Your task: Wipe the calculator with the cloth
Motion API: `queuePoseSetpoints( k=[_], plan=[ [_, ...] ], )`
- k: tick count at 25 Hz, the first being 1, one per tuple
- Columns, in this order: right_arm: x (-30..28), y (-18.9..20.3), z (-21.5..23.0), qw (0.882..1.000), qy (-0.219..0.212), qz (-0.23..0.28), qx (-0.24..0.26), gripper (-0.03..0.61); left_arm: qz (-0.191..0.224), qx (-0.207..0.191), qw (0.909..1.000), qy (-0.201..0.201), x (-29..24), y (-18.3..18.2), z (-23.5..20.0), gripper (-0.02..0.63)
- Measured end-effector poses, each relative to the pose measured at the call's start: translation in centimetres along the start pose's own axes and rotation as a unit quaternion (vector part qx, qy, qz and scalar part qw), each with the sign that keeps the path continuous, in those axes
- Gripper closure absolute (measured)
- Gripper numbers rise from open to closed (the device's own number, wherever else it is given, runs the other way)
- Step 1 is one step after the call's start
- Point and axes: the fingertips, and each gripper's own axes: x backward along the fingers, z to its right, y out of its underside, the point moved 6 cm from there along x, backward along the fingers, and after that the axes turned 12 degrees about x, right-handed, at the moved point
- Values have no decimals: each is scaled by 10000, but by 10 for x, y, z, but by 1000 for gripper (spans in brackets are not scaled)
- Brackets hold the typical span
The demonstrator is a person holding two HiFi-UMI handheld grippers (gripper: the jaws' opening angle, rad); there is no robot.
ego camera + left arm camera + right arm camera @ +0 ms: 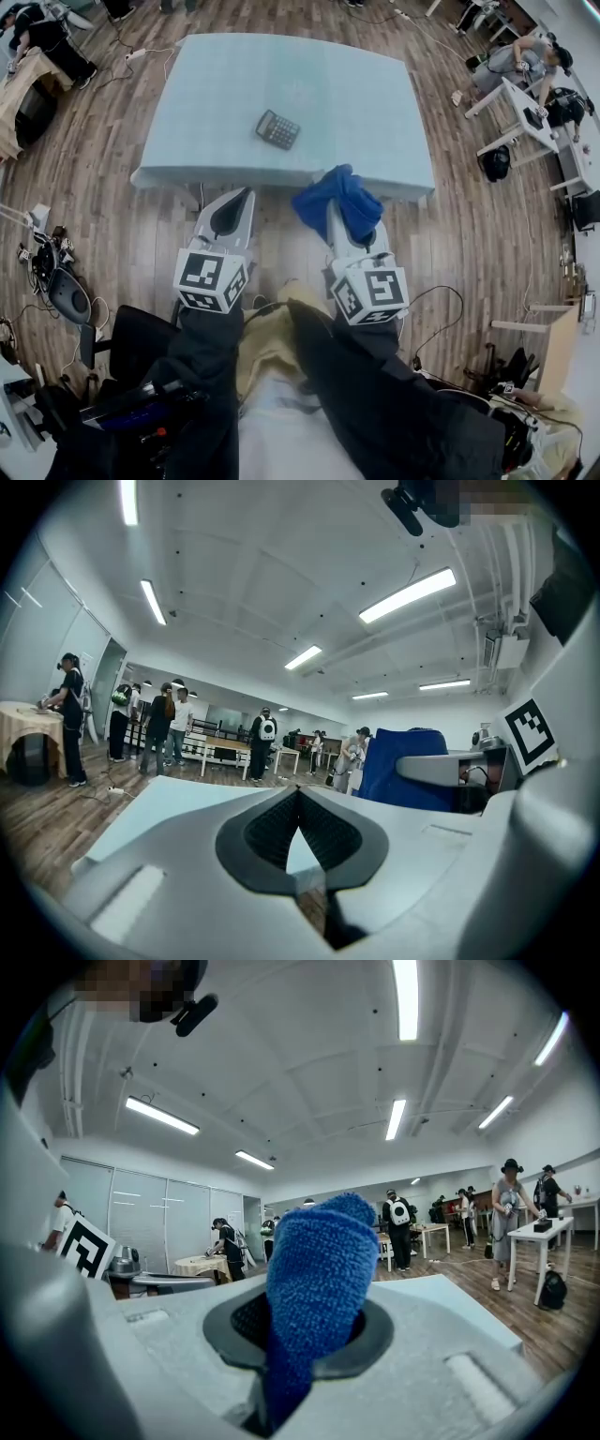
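The calculator (277, 129) lies on the table (356, 94), near its front edge. The blue cloth (345, 197) is clamped in the right gripper (309, 1309), short of the table; the left gripper (298, 799) is closed, empty

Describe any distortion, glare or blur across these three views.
Head view: strong fisheye, the table edges bow, yet the calculator is sharp. Left gripper view: dark round corners, ceiling lights blown out, the left tool slightly soft. Right gripper view: same dark corners, cloth fibres crisp.
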Motion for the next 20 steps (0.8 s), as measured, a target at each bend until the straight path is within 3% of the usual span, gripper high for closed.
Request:
queuePoseSetpoints(
  k=[8, 20],
  plan=[
    [-24, 4, 19, 10000, 35, -19, -79, 518, -112, 32, 9999, -14, -25, 1, -9, 623],
    [-146, 4, 77, 9993, -344, 101, -114, 518, 13, -21, 9993, -375, -132, -36, -61, 623]
  ],
)
